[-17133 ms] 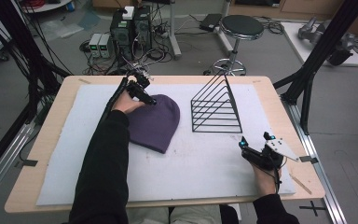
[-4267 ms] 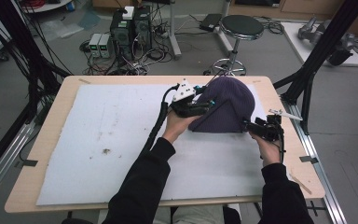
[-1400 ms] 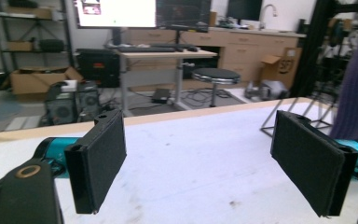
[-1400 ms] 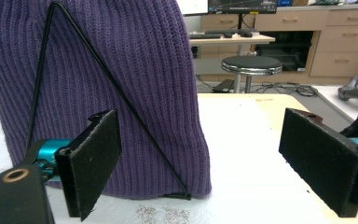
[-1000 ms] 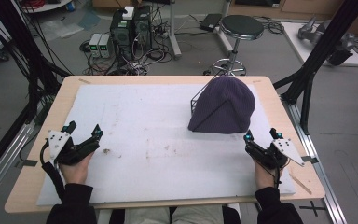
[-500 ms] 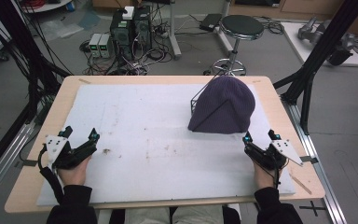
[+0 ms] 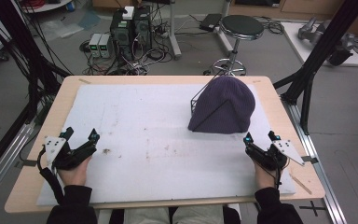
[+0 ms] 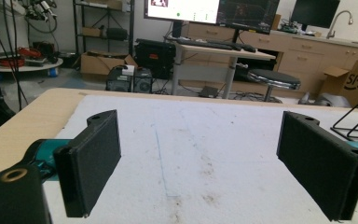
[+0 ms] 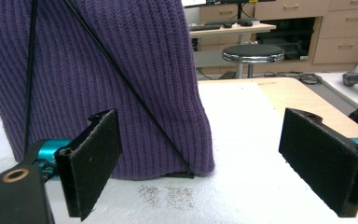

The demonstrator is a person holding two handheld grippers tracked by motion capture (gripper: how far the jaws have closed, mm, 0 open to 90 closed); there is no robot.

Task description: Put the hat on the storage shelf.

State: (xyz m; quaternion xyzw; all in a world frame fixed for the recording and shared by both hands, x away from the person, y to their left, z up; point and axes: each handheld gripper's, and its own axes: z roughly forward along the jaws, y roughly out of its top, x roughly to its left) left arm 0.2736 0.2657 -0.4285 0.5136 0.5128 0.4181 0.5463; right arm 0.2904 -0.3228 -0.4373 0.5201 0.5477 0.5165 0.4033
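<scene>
One purple knit beanie point(image 7: 224, 105) sits draped over a black wire rack point(image 7: 200, 95) toward the far right of the surface point(image 7: 135, 116), the rack's thin rods showing at the hat's left edge and running slantwise across its front. In the right gripper view the beanie point(image 9: 102, 74) hangs down to the white sheet, with a rack rod point(image 9: 130, 88) crossing its ribbed knit and meeting the sheet at the hat's lower corner.

Nearest to it, the right gripper point(image 7: 261, 137) rests on the surface just in front of the hat, apart from it, its fingers point(image 9: 324, 161) spread wide and grasping nothing. The left gripper point(image 7: 80, 135) lies well apart, at the near left corner of the white sheet, fingers point(image 8: 91, 163) likewise released and wide, with bare sheet between them. Each is held by a hand in a dark sleeve coming in from the near edge.

The surface is a light wooden board covered by a white sheet point(image 7: 144, 154), scuffed with faint brownish marks and a few dark specks near the middle and near the left gripper. Black frame struts point(image 7: 326, 42) rise at both sides of it.

Beyond the far edge, on a grey floor, stand computer towers point(image 7: 130, 28) amid tangled cables, and a round black stool point(image 7: 242, 25) on a chrome base. The left gripper view adds a desk with monitors point(image 8: 214, 9), wooden cabinets and a cardboard box point(image 8: 354, 79) along the far wall.
</scene>
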